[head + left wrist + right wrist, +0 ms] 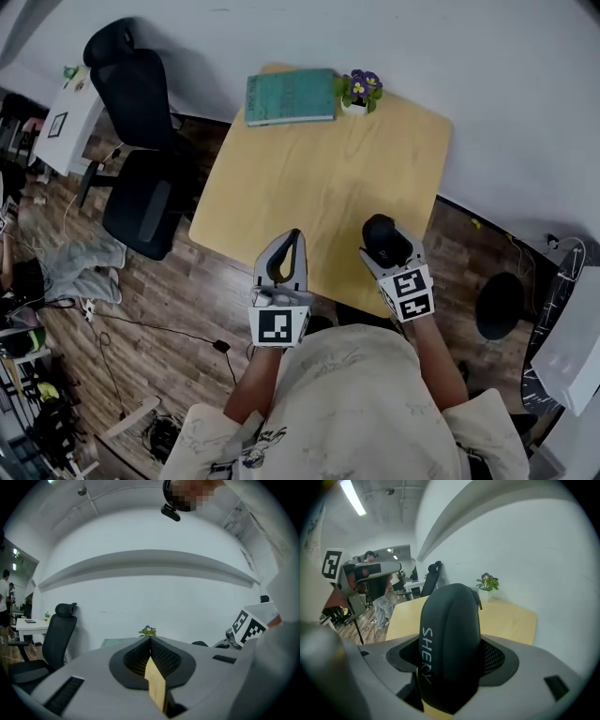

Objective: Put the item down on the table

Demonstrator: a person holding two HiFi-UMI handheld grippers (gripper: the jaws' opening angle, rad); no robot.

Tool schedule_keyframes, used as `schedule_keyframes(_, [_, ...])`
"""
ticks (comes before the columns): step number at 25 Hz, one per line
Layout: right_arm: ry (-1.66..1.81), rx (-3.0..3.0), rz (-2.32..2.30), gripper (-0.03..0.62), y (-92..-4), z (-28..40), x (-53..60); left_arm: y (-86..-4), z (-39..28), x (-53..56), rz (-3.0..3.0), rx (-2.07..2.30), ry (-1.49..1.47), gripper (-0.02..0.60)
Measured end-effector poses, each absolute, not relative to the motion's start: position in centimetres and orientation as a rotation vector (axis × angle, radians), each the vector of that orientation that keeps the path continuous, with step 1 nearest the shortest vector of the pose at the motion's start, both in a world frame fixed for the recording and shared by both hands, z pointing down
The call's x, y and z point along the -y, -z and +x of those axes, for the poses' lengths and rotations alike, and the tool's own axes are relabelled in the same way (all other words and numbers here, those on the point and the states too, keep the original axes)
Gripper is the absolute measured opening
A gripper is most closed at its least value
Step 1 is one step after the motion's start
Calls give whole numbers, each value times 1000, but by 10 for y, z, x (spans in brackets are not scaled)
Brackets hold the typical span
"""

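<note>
Wooden table [319, 178] below; black case [382, 234] gripped inside right claw [386, 246]; left claw [296, 234] clenched.

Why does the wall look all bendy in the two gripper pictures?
Left gripper view: the wide lens bows the wall ledge into an arc and the corners go black. Right gripper view: same bending, the close case looks huge, and the ceiling light glares. Head view: lines stay straighter, table evenly lit.

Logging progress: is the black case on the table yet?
Held, not set down: the black case is clamped between the right gripper's jaws.
</note>
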State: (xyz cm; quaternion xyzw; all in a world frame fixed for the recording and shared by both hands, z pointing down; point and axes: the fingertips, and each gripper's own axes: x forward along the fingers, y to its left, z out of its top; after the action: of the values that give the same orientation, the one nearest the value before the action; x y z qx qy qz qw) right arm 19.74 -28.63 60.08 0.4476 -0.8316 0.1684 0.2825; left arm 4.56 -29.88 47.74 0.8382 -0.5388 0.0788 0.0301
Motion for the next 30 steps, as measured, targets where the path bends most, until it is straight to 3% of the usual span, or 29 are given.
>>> schedule_keyframes(23, [-352, 1850, 784, 351, -681, 175, 263, -510, 25, 279, 2493, 1678, -253, 8])
schedule_keyframes(30, [-475, 1844, 708, 351, -687, 175, 262, -511, 24, 275, 2485, 1671, -260, 8])
